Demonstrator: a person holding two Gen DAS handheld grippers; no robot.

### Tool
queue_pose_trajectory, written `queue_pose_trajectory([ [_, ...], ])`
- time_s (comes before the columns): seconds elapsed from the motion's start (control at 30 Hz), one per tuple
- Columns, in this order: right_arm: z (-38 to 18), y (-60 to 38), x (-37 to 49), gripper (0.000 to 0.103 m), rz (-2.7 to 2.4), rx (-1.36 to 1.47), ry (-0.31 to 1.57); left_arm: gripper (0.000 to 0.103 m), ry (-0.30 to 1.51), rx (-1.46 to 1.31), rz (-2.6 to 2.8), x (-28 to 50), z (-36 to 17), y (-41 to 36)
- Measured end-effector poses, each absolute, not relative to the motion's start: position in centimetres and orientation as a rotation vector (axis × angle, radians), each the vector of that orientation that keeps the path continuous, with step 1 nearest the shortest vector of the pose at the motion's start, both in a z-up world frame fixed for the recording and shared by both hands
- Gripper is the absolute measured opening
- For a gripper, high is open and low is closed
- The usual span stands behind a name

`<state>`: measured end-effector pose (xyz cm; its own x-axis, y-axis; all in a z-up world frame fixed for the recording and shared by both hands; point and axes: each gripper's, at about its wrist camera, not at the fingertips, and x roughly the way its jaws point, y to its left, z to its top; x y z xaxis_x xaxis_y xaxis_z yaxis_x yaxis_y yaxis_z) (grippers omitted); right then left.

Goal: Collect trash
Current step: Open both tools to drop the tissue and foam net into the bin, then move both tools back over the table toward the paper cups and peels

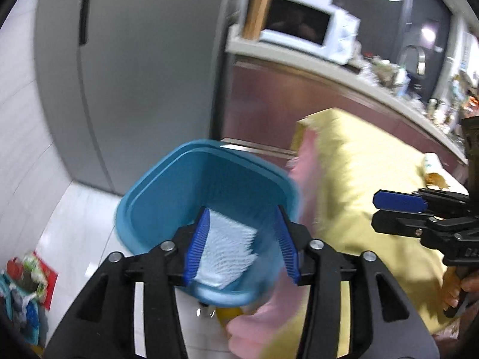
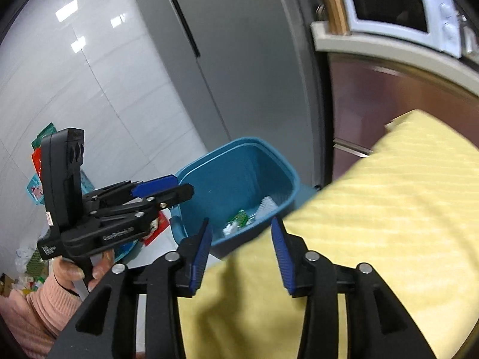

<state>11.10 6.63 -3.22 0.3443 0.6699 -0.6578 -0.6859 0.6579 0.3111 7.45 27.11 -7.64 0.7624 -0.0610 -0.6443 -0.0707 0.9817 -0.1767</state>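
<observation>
In the left wrist view, a white bumpy-textured sheet of trash [image 1: 229, 248] is seen lying inside the blue plastic bin [image 1: 167, 191], framed by the released left hand-held gripper [image 1: 241, 246], nothing being pinched.

In the right wrist view, the right hand-held gripper [image 2: 241, 252] is parted and empty above a yellow ribbed cloth [image 2: 374, 209]; green-and-white scraps [image 2: 239, 220] are seen in the bin [image 2: 236, 167].

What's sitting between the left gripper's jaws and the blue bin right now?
Nothing held. In the left wrist view the left gripper hangs open over the blue bin, with only air down to the white ridged trash inside.
</observation>
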Motion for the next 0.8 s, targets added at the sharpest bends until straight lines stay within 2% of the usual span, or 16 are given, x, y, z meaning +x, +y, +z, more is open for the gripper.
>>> queue_pose_trajectory([
  [0.3,-0.9,-3.5,9.2,0.044,0.719,0.074,0.738,0.050,0.653,-0.123,-0.216,6.7,-4.8,18.7],
  [0.8,-0.7,-22.4,7.3,0.046,0.326,0.226,0.656,0.051,0.706,-0.041,-0.520,9.5,-4.8,3.2],
])
